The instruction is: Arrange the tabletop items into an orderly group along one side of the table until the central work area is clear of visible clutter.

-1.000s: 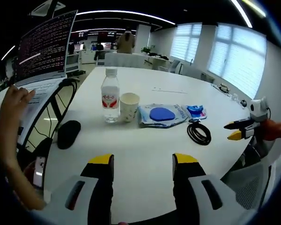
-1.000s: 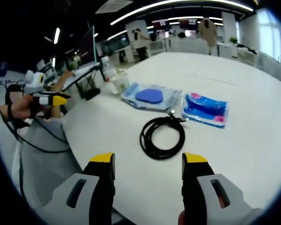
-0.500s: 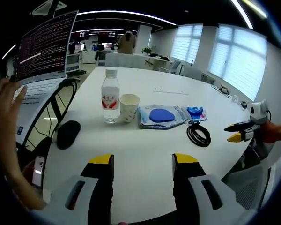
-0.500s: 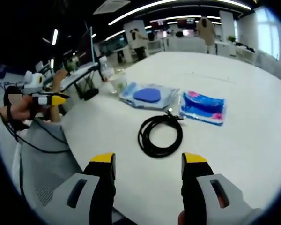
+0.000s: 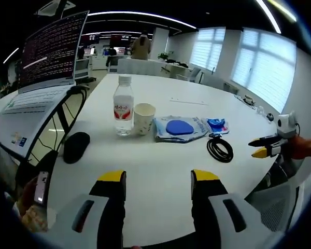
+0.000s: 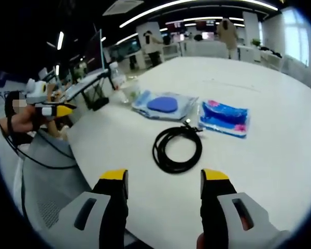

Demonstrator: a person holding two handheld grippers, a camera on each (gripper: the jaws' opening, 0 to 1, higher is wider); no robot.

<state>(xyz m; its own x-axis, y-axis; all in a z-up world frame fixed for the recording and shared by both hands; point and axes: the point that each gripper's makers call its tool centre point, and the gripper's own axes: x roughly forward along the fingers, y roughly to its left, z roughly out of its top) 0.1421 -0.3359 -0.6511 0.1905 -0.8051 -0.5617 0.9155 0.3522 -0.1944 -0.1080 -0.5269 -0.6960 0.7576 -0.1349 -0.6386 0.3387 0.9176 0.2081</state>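
Note:
On the white table (image 5: 160, 171) stand a water bottle (image 5: 123, 112) with a red label and a paper cup (image 5: 143, 118) beside it. Right of them lie a clear pouch holding a blue oval (image 5: 179, 127), a small blue packet (image 5: 216, 124) and a coiled black cable (image 5: 220, 148). A black mouse (image 5: 75, 147) rests at the left. My left gripper (image 5: 158, 181) is open above the near table edge. My right gripper (image 6: 163, 179) is open just short of the cable (image 6: 177, 149), with the pouch (image 6: 164, 105) and packet (image 6: 225, 118) beyond. The right gripper (image 5: 262, 146) also shows at the far right.
A laptop on a stand (image 5: 44, 67) rises at the left table edge. A person's hand with a phone (image 5: 35, 199) is at lower left. Grey chairs (image 6: 52, 176) sit by the table edge. The far half of the table (image 6: 238, 78) lies bare. Desks and people stand in the background.
The hand that was raised at the laptop in the left gripper view has dropped out of the way. Both grippers and the table items have stayed put.

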